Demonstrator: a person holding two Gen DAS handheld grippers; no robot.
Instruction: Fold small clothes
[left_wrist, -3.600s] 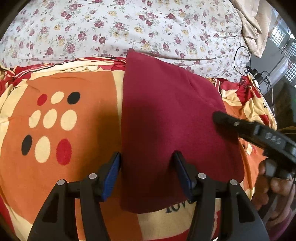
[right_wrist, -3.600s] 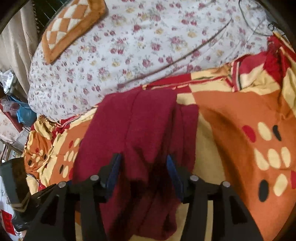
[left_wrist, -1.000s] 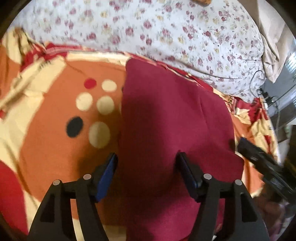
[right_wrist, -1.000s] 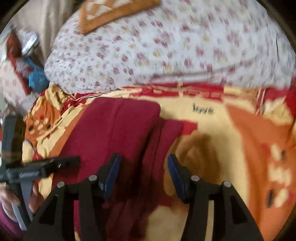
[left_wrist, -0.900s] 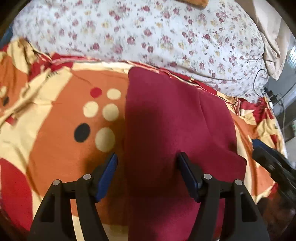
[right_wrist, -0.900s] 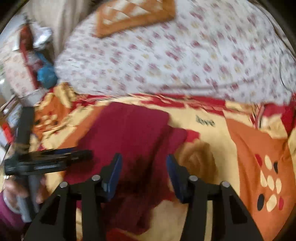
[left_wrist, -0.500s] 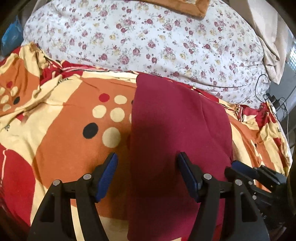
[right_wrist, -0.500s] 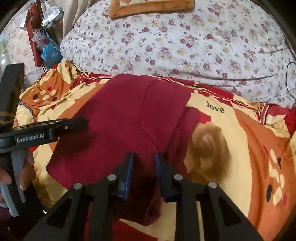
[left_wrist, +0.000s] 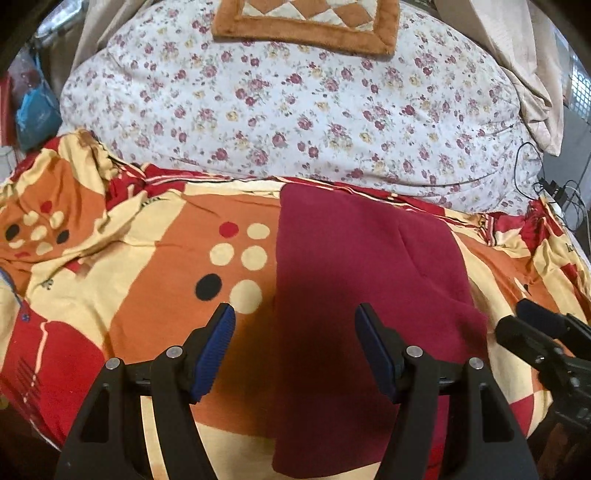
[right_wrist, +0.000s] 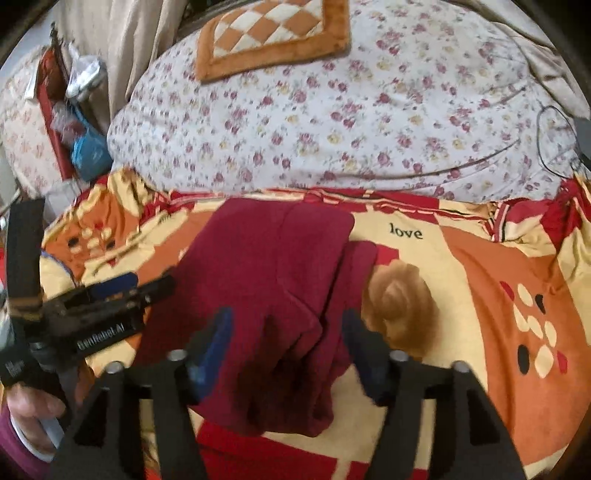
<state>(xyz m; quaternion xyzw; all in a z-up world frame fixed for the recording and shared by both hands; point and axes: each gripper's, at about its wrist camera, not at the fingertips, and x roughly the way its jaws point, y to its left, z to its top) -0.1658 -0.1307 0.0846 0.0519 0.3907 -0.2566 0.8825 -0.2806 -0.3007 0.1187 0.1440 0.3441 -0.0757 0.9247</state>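
From my left wrist camera, the left gripper (left_wrist: 293, 352) hangs with its jaws spread and nothing pinched; the maroon garment (left_wrist: 354, 295) lies flat on the patterned bedsheet (left_wrist: 147, 266), its left edge running up between my fingertips. It looks folded lengthwise into a long panel. The right gripper (left_wrist: 517, 321) sits just off the cloth's right edge. No writing reads clearly here.

From my right wrist camera, the right gripper (right_wrist: 286, 343) has its jaws opening, with the garment's thick layered near end (right_wrist: 291, 369) between them but not pressed. I judge one fold as laid and released; next I'd take the near end with both tools and carry it toward the floral quilt (right_wrist: 332, 129), keeping the layers aligned. The sheet reads "love" (right_wrist: 405, 232); the left tool's body is printed "GenRobot.AI" (right_wrist: 99, 338)
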